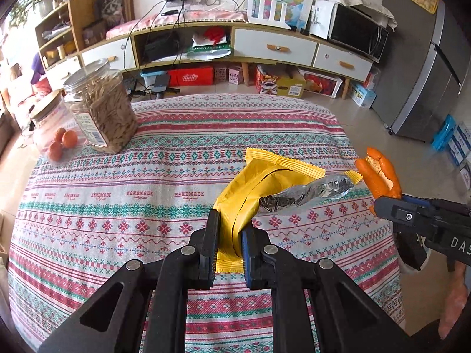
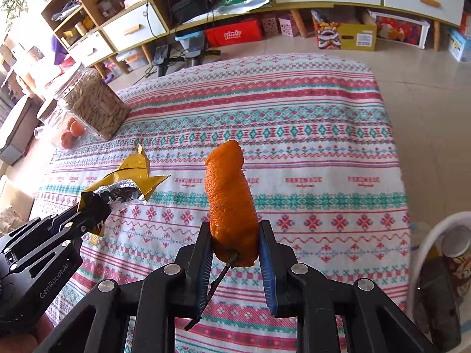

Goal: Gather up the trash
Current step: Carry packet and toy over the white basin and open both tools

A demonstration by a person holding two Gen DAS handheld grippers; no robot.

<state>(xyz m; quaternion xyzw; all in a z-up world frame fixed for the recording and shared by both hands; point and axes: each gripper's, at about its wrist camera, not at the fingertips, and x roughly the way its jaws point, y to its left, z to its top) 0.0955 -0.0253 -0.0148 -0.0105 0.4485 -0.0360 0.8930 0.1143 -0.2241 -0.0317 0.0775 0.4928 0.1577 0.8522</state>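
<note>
My left gripper is shut on a yellow snack wrapper with a silver foil lining, held above the patterned tablecloth. The same wrapper and left gripper show at the left of the right wrist view. My right gripper is shut on a curled orange peel with a short stem hanging below it. That peel also appears at the right edge of the left wrist view, in the right gripper.
A clear jar of seeds and a jar with small oranges stand at the table's far left corner. A white-rimmed bin holding a can sits on the floor to the table's right. A low cabinet and fridge lie beyond.
</note>
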